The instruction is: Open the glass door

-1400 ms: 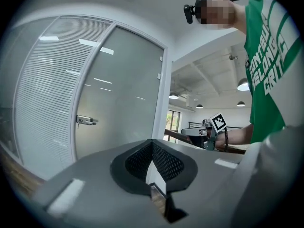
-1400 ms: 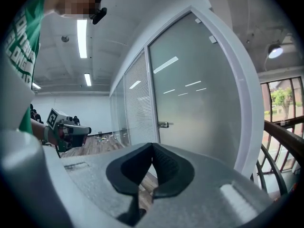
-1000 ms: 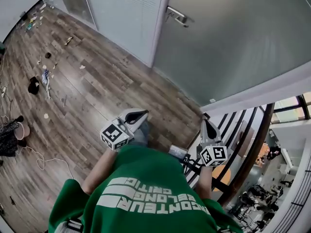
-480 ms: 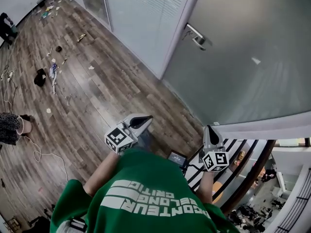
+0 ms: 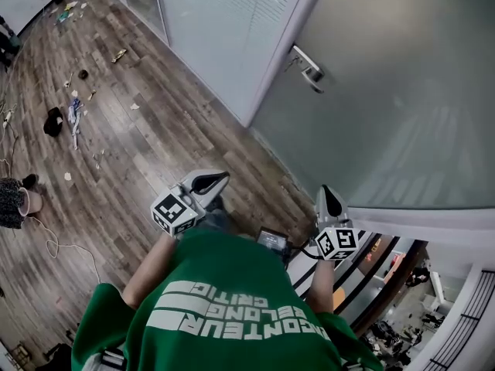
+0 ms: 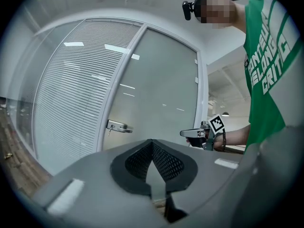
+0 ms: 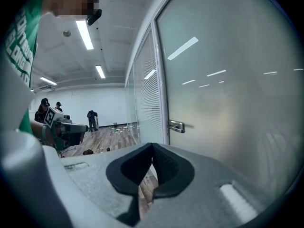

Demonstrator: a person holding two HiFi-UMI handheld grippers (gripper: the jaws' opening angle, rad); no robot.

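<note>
The door (image 5: 387, 91) is standing shut ahead of me, a frosted glass leaf filling the far right of the head view. Its handle (image 5: 308, 66), a metal lever, is sitting at the leaf's left edge, just beside the post that is dividing it from the blinds panel (image 5: 224, 29).

Both tools are hanging well short of it, over the wood floor (image 5: 155, 130). The right tool (image 5: 329, 201) is pointing at the glass, jaws clenched together with nothing between them. The left tool (image 5: 210, 182) is aiming more toward the post, likewise clenched on nothing.

I am reading the step in hand as the reach for the lever, with nothing touched yet. I am favouring the right tool, since its own view is showing the lever just above its jaws.

- **Before contact:** I am planning to spread the jaws first, because clenched pads would only knock the bar.
- **The grip:** I am meaning to come in level, straddle the bar toward its free end for leverage, and clamp squarely so smooth metal is not slipping out.
- **The turn:** I am intending to press down fully before moving the leaf.

Which way the leaf swings I cannot tell, so I am preparing to test gently, keeping the left tool clear of the gap at the post.
</note>
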